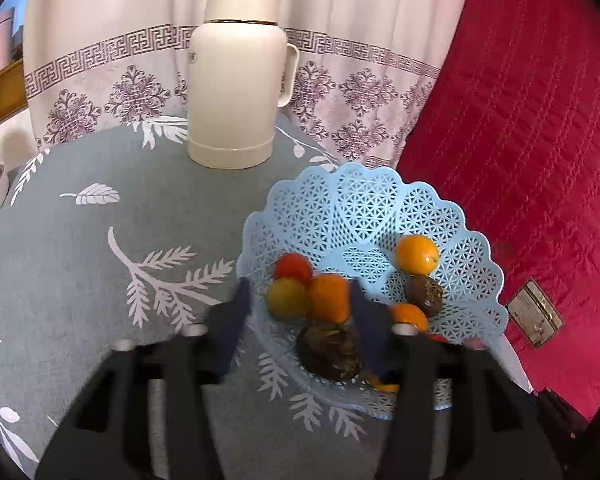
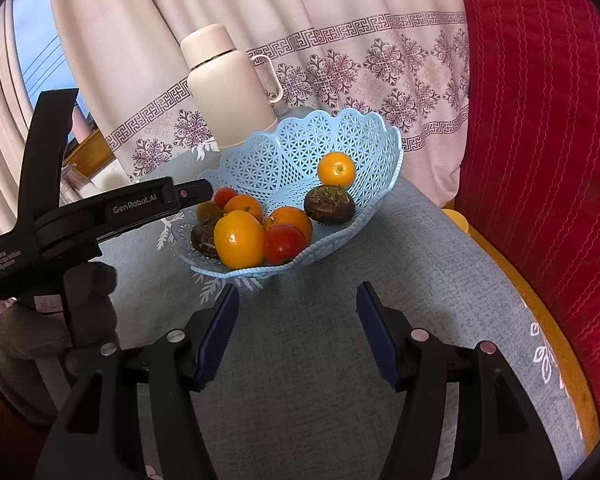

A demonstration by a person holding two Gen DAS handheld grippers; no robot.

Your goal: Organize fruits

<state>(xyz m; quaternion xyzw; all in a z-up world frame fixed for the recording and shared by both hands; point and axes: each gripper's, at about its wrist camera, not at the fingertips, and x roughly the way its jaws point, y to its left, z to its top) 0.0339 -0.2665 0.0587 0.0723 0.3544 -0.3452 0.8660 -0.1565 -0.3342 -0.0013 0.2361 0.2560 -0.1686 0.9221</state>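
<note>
Pale blue lattice plastic forms the fruit basket point(image 2: 364, 136), which is sitting on a round table under a grey-blue leaf-print cloth point(image 2: 320, 340), with a cream flask point(image 2: 230, 88) standing just behind it. All the fruit in view is lying inside the basket: oranges, a red tomato point(image 2: 284, 242), a greenish tomato point(image 1: 286, 298) and dark brown rough-skinned fruits, one of them point(image 1: 328, 350) near the front rim. The left gripper point(image 1: 298, 316) is hanging over the basket's near-left edge with its blue pads parted and nothing pinched between them; fruit is resting loose beneath. The right gripper point(image 2: 298, 330) is hovering over bare cloth in front of the basket, jaws about half apart and empty. Judging by this, a placing step is finishing, and no fruit is showing outside the basket. The next move probably calls for lifting the left gripper clear without nudging the pile.
</note>
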